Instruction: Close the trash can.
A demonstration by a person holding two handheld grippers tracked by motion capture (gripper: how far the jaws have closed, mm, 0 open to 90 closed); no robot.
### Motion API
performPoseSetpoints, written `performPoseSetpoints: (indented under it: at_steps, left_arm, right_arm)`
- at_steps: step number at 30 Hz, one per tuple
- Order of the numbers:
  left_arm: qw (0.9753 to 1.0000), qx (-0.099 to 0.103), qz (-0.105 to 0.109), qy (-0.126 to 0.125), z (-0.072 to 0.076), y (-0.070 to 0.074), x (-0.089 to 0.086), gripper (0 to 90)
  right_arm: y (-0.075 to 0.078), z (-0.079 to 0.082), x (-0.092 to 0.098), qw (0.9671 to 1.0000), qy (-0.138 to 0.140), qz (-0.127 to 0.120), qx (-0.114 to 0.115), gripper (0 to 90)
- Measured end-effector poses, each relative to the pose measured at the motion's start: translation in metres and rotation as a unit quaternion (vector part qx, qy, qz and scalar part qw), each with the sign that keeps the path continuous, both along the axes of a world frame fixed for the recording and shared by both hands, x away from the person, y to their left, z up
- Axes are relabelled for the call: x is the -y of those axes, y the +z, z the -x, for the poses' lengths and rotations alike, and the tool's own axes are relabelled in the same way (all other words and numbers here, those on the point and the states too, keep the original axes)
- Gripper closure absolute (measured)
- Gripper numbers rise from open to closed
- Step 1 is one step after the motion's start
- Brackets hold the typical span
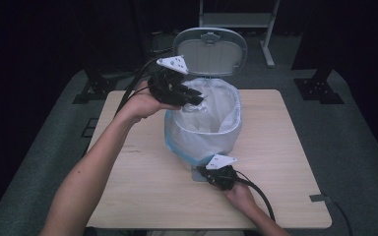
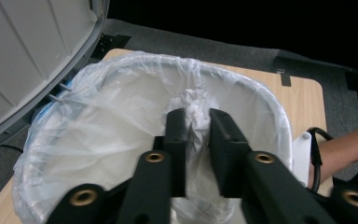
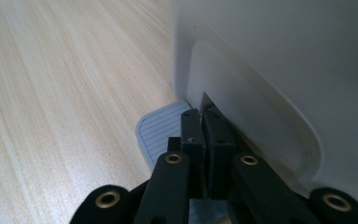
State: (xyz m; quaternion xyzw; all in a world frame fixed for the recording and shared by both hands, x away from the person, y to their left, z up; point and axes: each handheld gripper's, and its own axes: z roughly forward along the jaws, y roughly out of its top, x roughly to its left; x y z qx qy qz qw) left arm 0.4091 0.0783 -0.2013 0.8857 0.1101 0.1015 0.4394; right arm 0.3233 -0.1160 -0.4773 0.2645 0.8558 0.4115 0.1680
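Down at 6 o'clock our right gripper (image 1: 215, 173) presses jaws-together on the bin's pedal (image 3: 161, 128), while our left gripper (image 2: 197, 122) pinches a soft, featherlight tissue wad (image 2: 193, 108) over the flimsy liner (image 1: 204, 129)

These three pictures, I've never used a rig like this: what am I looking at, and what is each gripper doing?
No robot here: a person holds a two-jaw gripper in each hand. The high view looks down on a wooden table carrying a white pedal bin with its lid up and a plastic liner inside. The other two pictures come from cameras riding on the grippers. The left gripper, over the bin's mouth, pinches crumpled white paper. The right gripper, jaws together, presses on the grey foot pedal at the bin's base.
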Motion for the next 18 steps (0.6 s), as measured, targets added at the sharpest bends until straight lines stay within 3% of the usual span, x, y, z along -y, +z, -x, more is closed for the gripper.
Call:
performPoseSetpoints:
  at_steps: [6, 18]
  left_arm:
    - [0.9999, -0.001, 0.004, 0.01, -0.002, -0.002, 0.0, 63.3]
    - [0.9998, 0.0, 0.016, 0.01, 0.006, -0.004, -0.015, 59.1]
  right_arm:
    - [0.0, 0.0, 0.0, 1.0, 0.0, 0.0, 0.0, 87.5]
    - [0.0, 0.0, 0.0, 1.0, 0.0, 0.0, 0.0, 87.5]
